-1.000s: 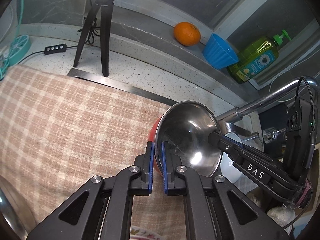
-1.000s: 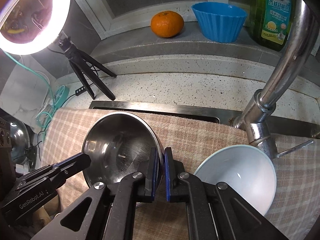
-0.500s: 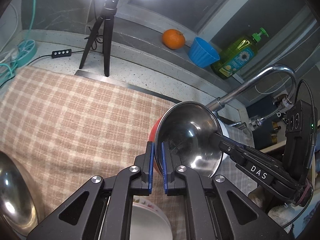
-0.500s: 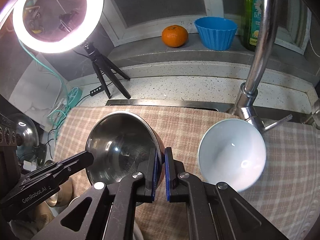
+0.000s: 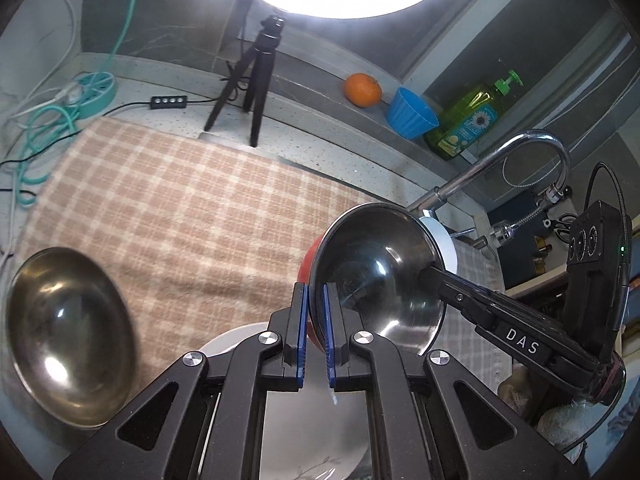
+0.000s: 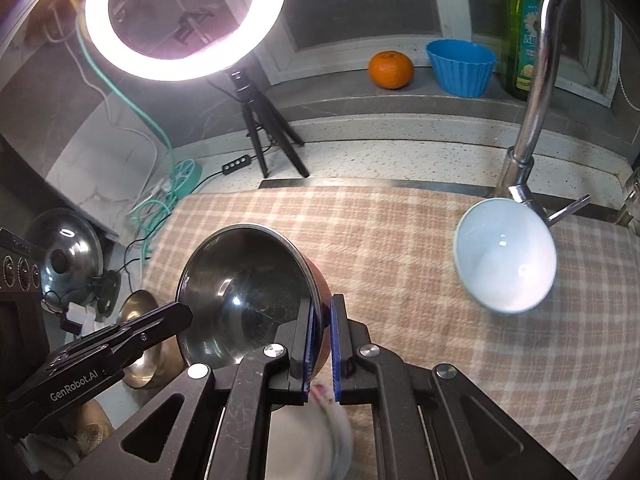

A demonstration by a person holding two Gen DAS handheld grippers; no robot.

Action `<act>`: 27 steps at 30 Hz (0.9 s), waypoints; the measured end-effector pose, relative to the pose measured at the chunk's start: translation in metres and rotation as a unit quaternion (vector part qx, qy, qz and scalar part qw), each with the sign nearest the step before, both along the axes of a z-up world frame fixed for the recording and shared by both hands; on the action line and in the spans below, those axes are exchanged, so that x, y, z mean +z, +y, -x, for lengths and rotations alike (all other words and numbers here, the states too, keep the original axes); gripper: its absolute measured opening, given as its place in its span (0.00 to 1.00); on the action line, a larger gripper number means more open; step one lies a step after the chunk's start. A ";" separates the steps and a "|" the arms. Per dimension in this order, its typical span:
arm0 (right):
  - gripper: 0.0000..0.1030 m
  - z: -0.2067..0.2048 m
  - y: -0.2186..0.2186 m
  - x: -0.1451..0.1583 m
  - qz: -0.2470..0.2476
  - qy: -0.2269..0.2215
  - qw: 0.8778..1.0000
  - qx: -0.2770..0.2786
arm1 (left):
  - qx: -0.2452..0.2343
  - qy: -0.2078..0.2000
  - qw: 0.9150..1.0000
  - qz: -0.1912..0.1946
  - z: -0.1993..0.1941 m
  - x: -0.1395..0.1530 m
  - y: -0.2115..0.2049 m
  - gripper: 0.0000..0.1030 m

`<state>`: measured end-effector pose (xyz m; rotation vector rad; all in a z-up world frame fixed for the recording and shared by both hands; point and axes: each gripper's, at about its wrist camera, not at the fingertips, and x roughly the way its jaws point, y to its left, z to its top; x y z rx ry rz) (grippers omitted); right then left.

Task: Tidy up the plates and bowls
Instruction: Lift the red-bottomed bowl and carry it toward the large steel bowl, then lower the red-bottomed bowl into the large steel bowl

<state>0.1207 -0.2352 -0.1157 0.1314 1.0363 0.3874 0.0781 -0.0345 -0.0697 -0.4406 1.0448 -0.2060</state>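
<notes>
Both grippers carry 1 steel bowl (image 5: 376,276) with a red outside above the checked cloth (image 5: 180,216): the left gripper (image 5: 315,334) and right gripper (image 6: 322,344) each pinch its rim on opposite sides. A white bowl (image 6: 506,256) sits near the cloth's right edge, another steel bowl (image 5: 66,332) at its left, a plate (image 5: 316,436) beneath. Stacking seems barely begun.

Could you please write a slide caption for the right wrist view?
Both grippers clamp a red-sided steel bowl above the checked cloth, white bowl beside.
</notes>
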 end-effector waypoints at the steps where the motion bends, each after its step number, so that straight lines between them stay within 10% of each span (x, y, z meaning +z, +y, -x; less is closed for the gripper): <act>1: 0.07 0.004 0.006 0.001 -0.001 0.000 1.000 0.003 | 0.003 0.000 1.000 0.000 0.004 0.001 0.005 0.06; 27: 0.07 0.042 0.179 -0.018 -0.011 0.027 0.993 0.117 | 0.106 0.022 0.994 -0.025 0.064 -0.007 0.149 0.06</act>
